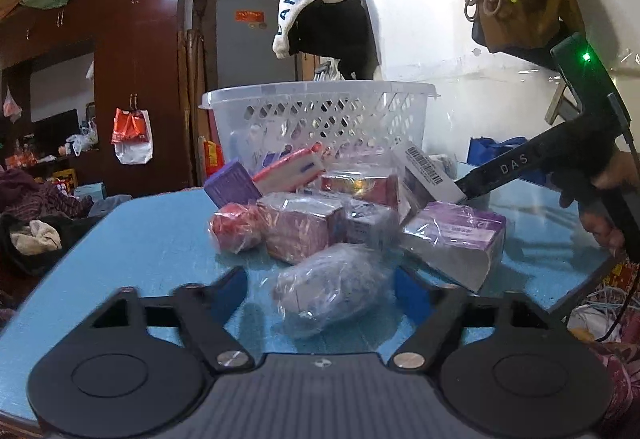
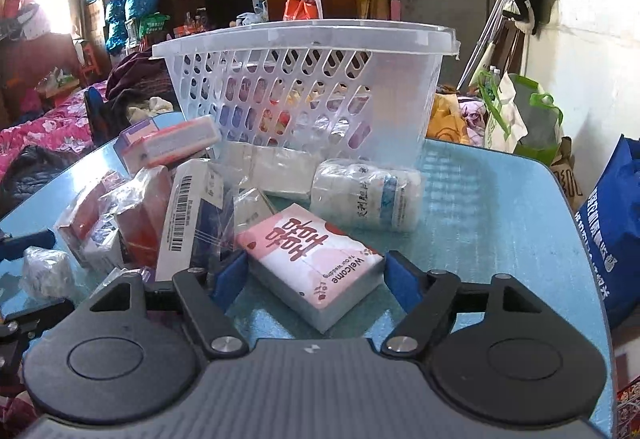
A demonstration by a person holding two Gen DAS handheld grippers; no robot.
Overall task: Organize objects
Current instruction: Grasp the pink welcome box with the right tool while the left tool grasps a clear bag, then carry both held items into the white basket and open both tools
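A heap of wrapped boxes and packets lies on the blue table (image 1: 152,239) in front of a clear plastic basket (image 1: 320,95) (image 2: 400,87). My left gripper (image 1: 322,281) straddles a soft bundle in clear plastic (image 1: 328,291) (image 2: 44,271); a gap shows beside its left pad, so it stands open. My right gripper (image 2: 316,267) is shut on a pink and white box printed "Welcome" (image 2: 316,259), pads on its two corners. In the left wrist view the right gripper's black body (image 1: 500,171) reaches in from the right, held by a hand (image 1: 600,199).
A white box with a barcode (image 2: 188,215), a white wrapped bottle (image 2: 368,199), red and purple boxes (image 1: 300,227) crowd the table's middle. A blue bag (image 2: 616,223) hangs past the right edge. Clothes hang on the wall (image 1: 328,19); a bed sits to the left.
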